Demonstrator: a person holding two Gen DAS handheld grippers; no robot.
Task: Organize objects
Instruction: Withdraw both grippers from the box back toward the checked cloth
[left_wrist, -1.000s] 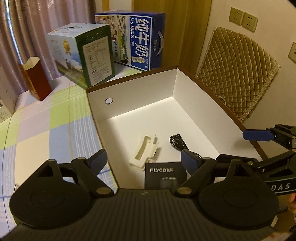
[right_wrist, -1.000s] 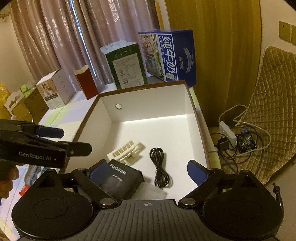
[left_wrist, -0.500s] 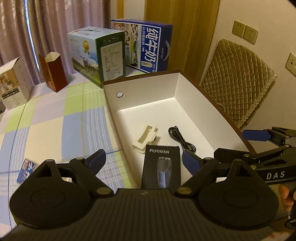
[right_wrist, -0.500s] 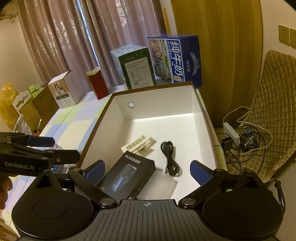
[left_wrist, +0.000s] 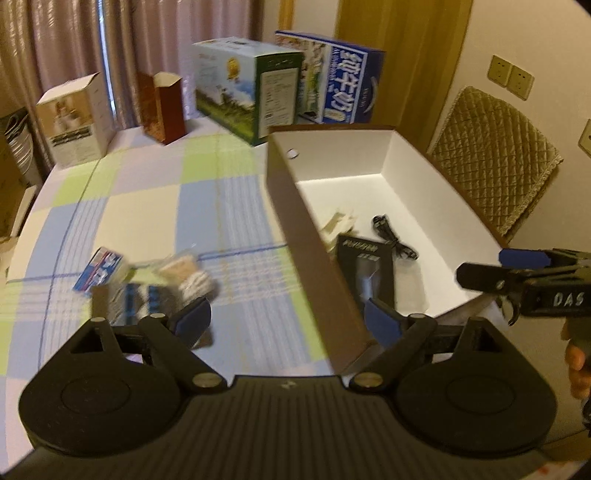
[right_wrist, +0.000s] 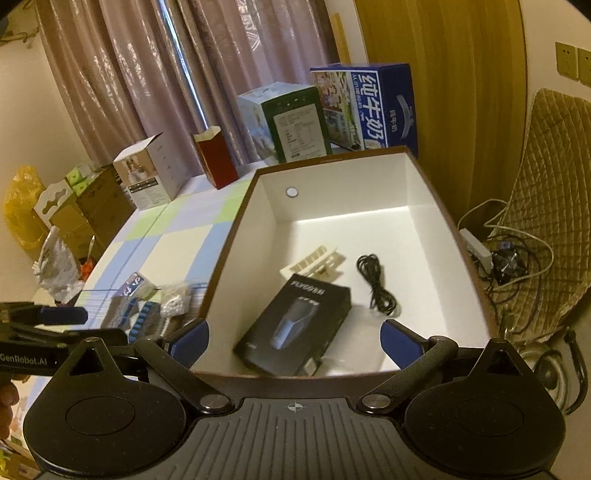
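Observation:
A brown box with a white inside stands on the checked tablecloth. In it lie a black FLYCO carton, a coiled black cable and a cream plastic clip. Left of the box, several small packets and a blue-white pack lie on the cloth. My left gripper is open over the box's left wall, beside the packets. My right gripper hangs open over the box's near end, holding nothing.
Along the table's far edge stand a blue milk carton, a green carton, an open red-brown box and a white box. A quilted chair cushion is right of the table, with a power strip and cables on the floor.
My left gripper has swung left, from above the box's inside to its left wall, bringing the packets on the cloth into view. My right gripper has drawn back toward the box's near end.

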